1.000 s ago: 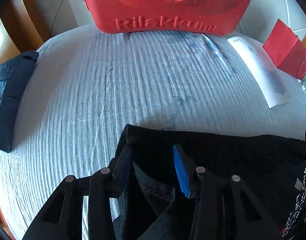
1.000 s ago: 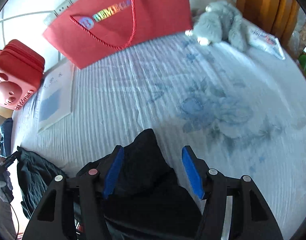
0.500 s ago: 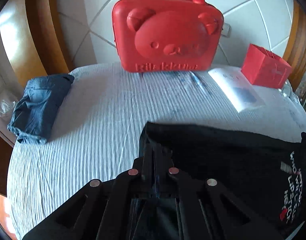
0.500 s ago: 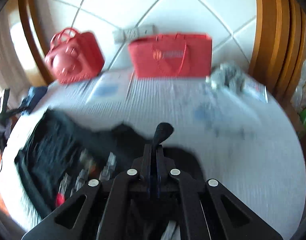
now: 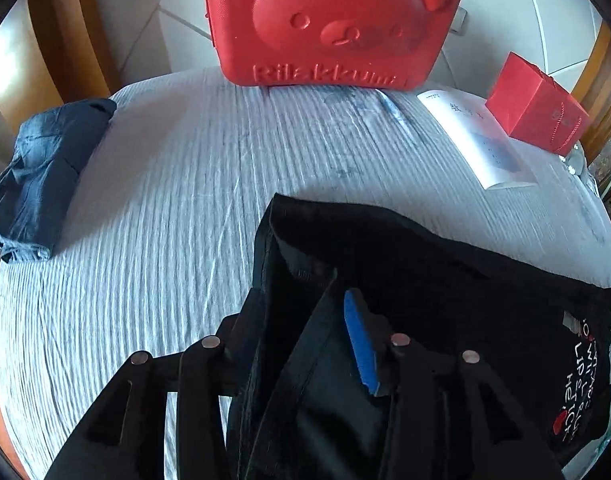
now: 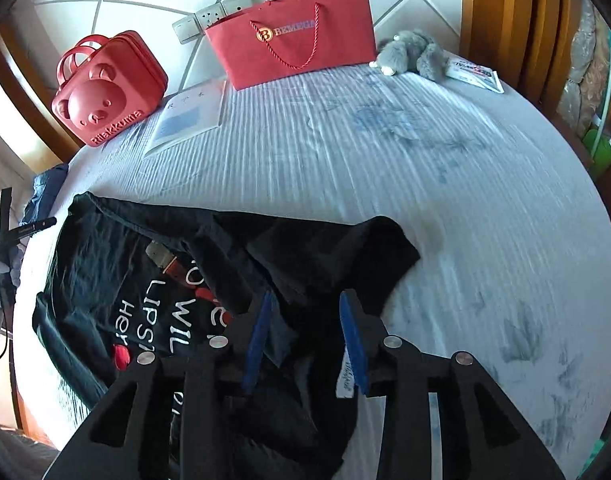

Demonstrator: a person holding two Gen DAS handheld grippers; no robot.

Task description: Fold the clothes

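A black T-shirt [image 5: 445, 264] with white and red lettering lies on the striped bed sheet [image 5: 177, 200], its edges folded over. It also shows in the right wrist view [image 6: 117, 264], with a sleeve [image 6: 345, 248] lying toward the right. My left gripper [image 5: 305, 320] is open over the shirt's left edge, with black cloth lying between its fingers. My right gripper [image 6: 305, 316] is open over the shirt's right side, with cloth and a white label between its fingers.
A red bear-face case [image 5: 329, 20] stands at the back by the wall. A folded dark blue garment [image 5: 41, 168] lies at the left edge. A paper sheet [image 5: 477, 136], a red gift bag [image 6: 293, 52] and a grey plush toy [image 6: 413, 52] sit along the back.
Both grippers were shut on the shirt half a second ago and are open now. Both have come down lower over the shirt, which now lies on the bed.
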